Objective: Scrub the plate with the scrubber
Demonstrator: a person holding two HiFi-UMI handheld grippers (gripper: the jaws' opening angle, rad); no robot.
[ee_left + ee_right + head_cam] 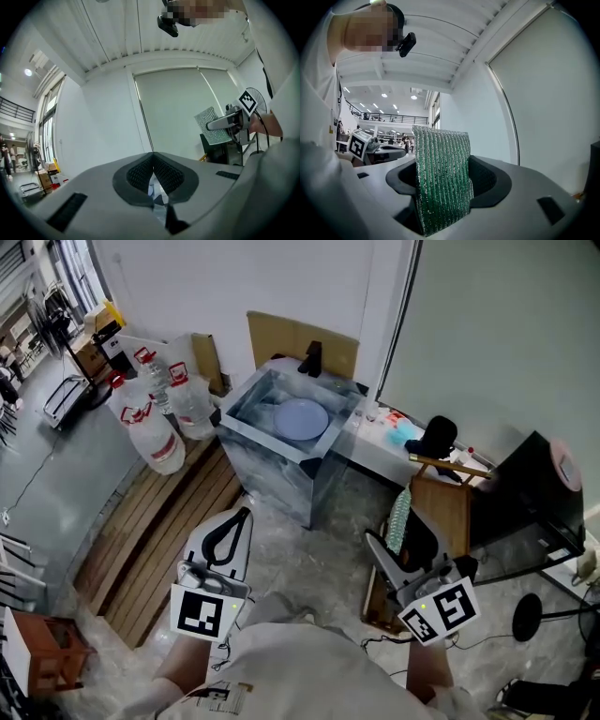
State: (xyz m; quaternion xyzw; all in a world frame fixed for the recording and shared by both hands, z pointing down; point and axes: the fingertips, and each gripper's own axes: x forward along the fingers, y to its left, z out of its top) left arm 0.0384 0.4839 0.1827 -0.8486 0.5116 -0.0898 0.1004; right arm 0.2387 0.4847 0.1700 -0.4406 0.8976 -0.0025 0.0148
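Note:
A pale blue plate (301, 418) lies in the marble-patterned sink (246, 432) ahead of me. The green mesh scrubber (442, 180) stands upright between the pads of my right gripper (445, 197), which is shut on it. In the head view the right gripper (386, 538) is held low at the right, well short of the sink, with the scrubber (400, 518) sticking up. My left gripper (241, 516) hangs low at the left, also short of the sink. In its own view the left gripper (153, 161) is shut and holds nothing.
A black faucet (311, 358) stands at the sink's back rim. Big water jugs (155, 432) stand left of the sink beside a wooden slat platform (155, 535). A wooden chair (442, 507) and a black case (530, 493) are at the right. An orange stool (42, 652) is at the lower left.

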